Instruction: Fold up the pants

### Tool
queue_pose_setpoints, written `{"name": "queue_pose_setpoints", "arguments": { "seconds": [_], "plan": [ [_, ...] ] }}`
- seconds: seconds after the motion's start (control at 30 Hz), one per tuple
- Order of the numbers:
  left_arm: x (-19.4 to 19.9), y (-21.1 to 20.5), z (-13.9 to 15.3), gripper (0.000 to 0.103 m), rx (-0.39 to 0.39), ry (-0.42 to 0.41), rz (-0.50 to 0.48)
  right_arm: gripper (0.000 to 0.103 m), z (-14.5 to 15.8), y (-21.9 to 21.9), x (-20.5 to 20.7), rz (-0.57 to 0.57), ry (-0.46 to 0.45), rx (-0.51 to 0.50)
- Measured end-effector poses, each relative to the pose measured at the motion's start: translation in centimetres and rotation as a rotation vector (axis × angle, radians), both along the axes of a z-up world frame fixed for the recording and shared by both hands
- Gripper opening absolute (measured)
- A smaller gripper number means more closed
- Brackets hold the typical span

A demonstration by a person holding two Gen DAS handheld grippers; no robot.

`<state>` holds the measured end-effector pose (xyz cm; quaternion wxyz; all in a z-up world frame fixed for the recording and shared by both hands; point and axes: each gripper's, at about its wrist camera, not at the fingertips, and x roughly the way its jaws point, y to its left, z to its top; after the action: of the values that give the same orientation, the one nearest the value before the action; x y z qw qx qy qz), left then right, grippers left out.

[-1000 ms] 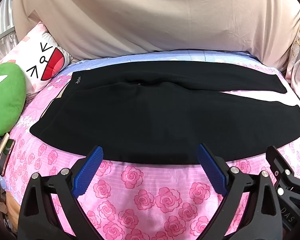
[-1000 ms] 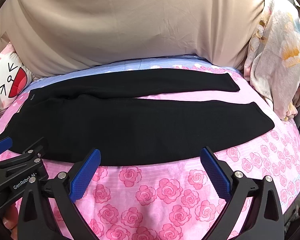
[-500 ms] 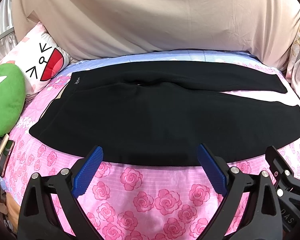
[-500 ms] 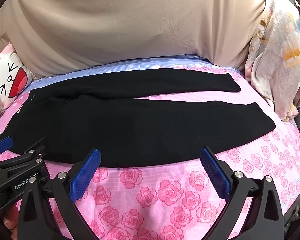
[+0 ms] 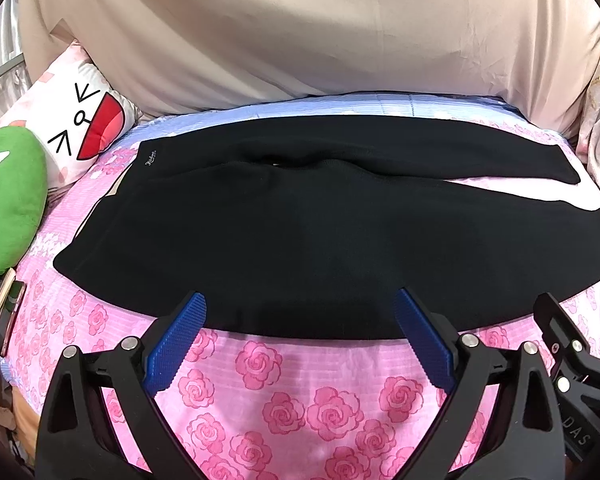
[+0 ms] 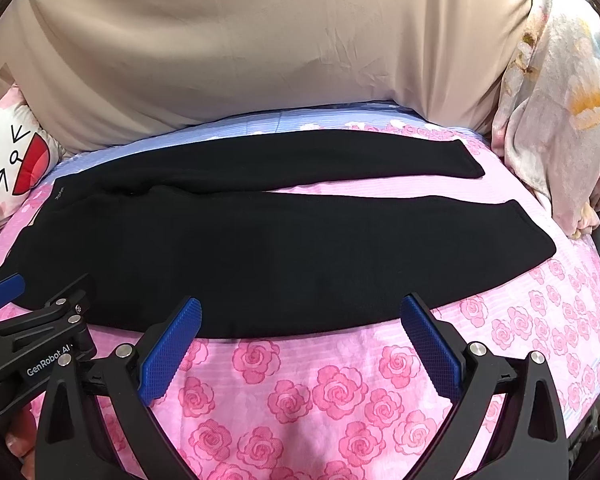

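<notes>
1. Beige sheet (image 5: 300, 32) fills the far side of both views, draped down to the far edge of the bed.
2. Pink rose-print bedspread (image 5: 284, 396) covers the bed; a pale blue band runs along its far edge.
3. Black pants (image 5: 300, 232) lie flat across the bedspread, waistband to the left, legs running right. The two legs split apart toward the right; a strip of pink shows between them. Small white logo sits at the far-left waist corner.
4. Floral fabric (image 6: 556, 128) is bunched at the right edge of the bed, beside the leg ends.
5. Cartoon-face pillow (image 5: 80, 128) and green cushion (image 5: 8, 200) sit at the left, near the waistband.
6. Left gripper (image 5: 300, 340): blue pads spread wide, nothing between them, tips over the near hem of the pants.
7. Right gripper (image 6: 300, 336): pads likewise apart, empty, at the near hem.
8. A phone (image 5: 6, 316) lies at the left bed edge.
</notes>
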<state>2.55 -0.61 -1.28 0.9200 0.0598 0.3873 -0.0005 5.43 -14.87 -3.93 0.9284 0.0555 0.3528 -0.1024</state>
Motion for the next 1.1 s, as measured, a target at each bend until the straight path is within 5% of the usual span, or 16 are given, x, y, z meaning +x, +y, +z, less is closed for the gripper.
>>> {"name": "queue_pose_setpoints", "arguments": {
  "seconds": [0.33,0.5,0.7,0.83,1.1],
  "plan": [
    [1.5,0.5,-0.4,0.093,0.0,0.012,0.012,0.098,-0.2,-2.0,2.0,0.054,0.012,0.043],
    [2.9,2.1,0.8,0.093,0.004,-0.029,0.04,0.098,1.4,-12.2,6.0,0.063,-0.033,0.222],
    [6.4,6.1,3.0,0.097,-0.068,-0.033,0.096,0.098,2.0,-25.3,15.2,-0.068,0.011,0.09],
    [9.2,9.5,3.9,0.097,-0.04,-0.043,0.194,0.092,1.0,-31.9,20.6,-0.127,0.054,0.109],
    [14.8,14.9,5.0,0.098,-0.024,-0.039,0.326,0.09,-2.6,-37.5,28.5,-0.16,0.147,0.151]
  ]
}}
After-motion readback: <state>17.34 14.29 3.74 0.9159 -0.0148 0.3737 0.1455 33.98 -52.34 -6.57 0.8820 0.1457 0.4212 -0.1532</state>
